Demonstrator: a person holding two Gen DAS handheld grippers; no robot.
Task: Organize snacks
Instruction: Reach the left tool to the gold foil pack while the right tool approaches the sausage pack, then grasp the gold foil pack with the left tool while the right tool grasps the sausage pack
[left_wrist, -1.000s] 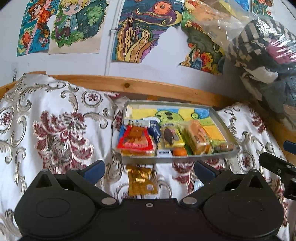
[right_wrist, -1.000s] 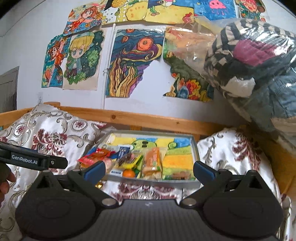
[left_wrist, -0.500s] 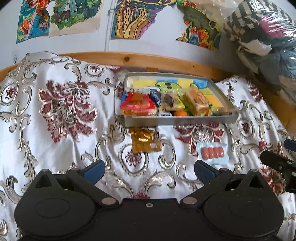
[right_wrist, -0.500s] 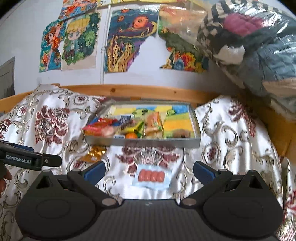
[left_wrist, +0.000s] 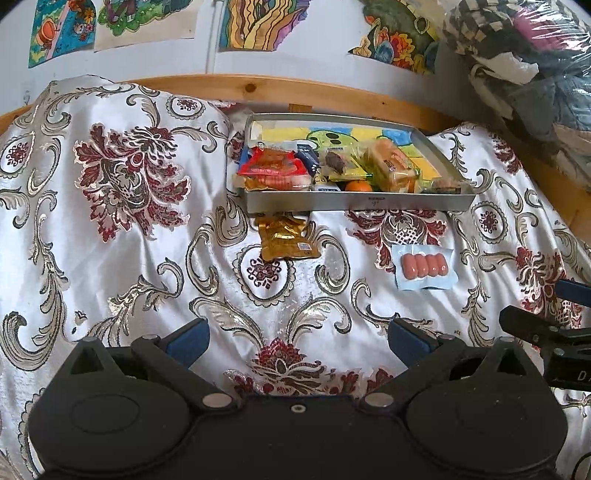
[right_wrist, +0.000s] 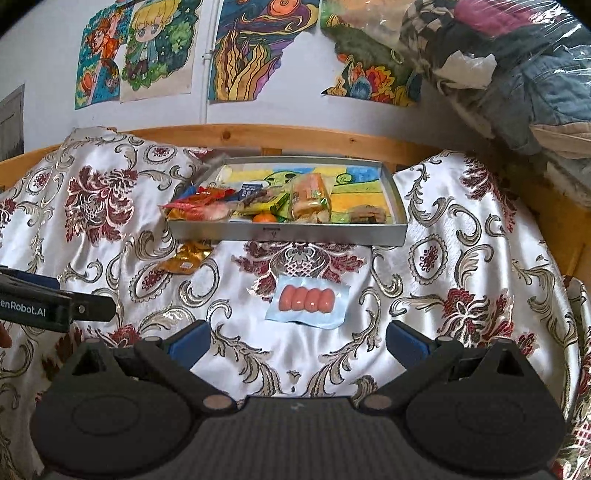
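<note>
bedspread (left_wrist: 110, 258): silvery white satin, dark red flowers, grey-gold scrolls
tray (left_wrist: 354, 202): plain grey metal walls, floor lined in yellow, blue and green cartoon print
sausage pack (right_wrist: 306, 300): four pink-orange sausages on pale blue backing
foil packet (left_wrist: 286, 238): gold, small white label
red packet (left_wrist: 273, 166): bright red with orange print
bread pack (left_wrist: 388, 168): tan loaf under clear wrap
orange (left_wrist: 358, 185): solid orange
tongs (right_wrist: 297, 338): black bodies, blue pads
wall drawings (right_wrist: 258, 48): vivid multicolour
</note>
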